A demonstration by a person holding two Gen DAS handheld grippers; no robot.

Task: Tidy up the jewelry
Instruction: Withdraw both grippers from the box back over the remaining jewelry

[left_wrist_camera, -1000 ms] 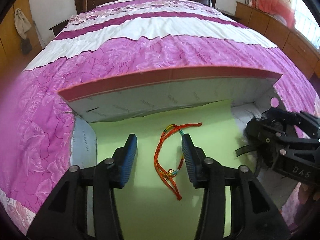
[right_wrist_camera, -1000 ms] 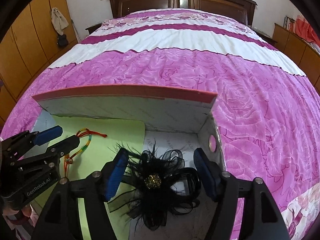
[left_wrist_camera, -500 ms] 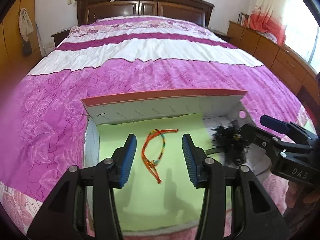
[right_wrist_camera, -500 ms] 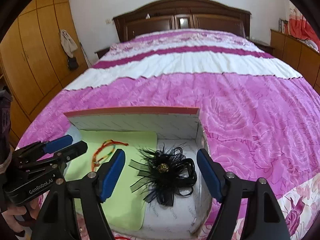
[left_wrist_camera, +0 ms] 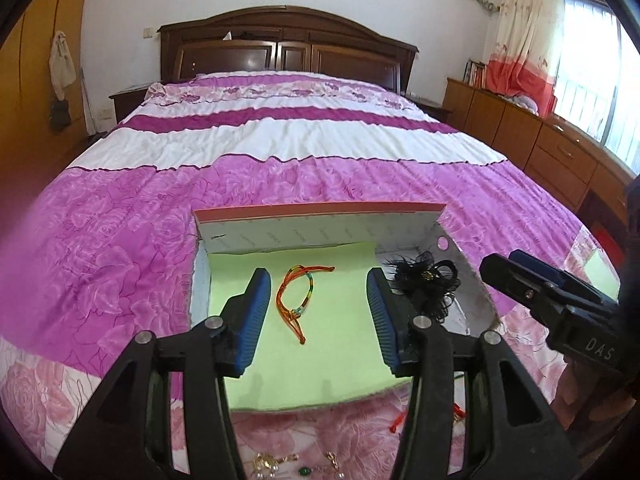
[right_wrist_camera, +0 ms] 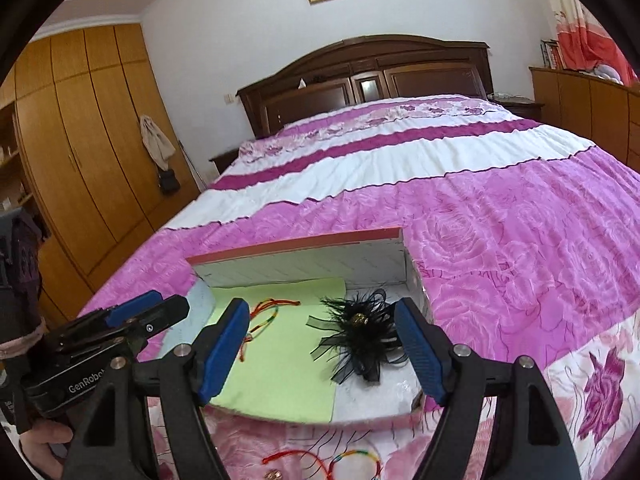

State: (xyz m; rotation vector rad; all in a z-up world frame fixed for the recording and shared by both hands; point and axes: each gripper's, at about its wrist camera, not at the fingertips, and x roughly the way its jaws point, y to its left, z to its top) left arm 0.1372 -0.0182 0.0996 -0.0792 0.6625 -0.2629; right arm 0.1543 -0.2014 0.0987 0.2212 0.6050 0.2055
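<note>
The left tongs (left_wrist_camera: 318,312) stood apart with nothing between their blue pads, having just been opening a little, and hung above the near half of the box. Beyond their tips, toward twelve o'clock, the orange cord bracelet (left_wrist_camera: 301,297) lay loose on the green sheet (left_wrist_camera: 320,364), touching neither pad. The right tongs (right_wrist_camera: 320,350) were spread wide and gripped nothing, their jaws having just been opening as well; the black feathered hair clip (right_wrist_camera: 360,336) lay below and between them on the white floor of the box, clear of both pads. In the right wrist view the bracelet sat at about ten o'clock from the clip, on the green sheet that covered the left part of the box, while the clip filled the bare right part. The box (left_wrist_camera: 320,232) was a shallow white cardboard tray with a red rim, its far wall upright, resting on the pink rose-patterned bedspread (left_wrist_camera: 120,240). On the bedspread at six o'clock from the box, near the person's side, lay loose pieces: a red cord (right_wrist_camera: 296,456) and a multicoloured cord bracelet (right_wrist_camera: 356,458), and in the left wrist view what looked like gold-and-pearl earrings (left_wrist_camera: 268,462) and a green stone (left_wrist_camera: 305,471), though these sat too near the picture's edge to be sure. A dark wooden headboard (left_wrist_camera: 288,52) stood at twelve o'clock.
</note>
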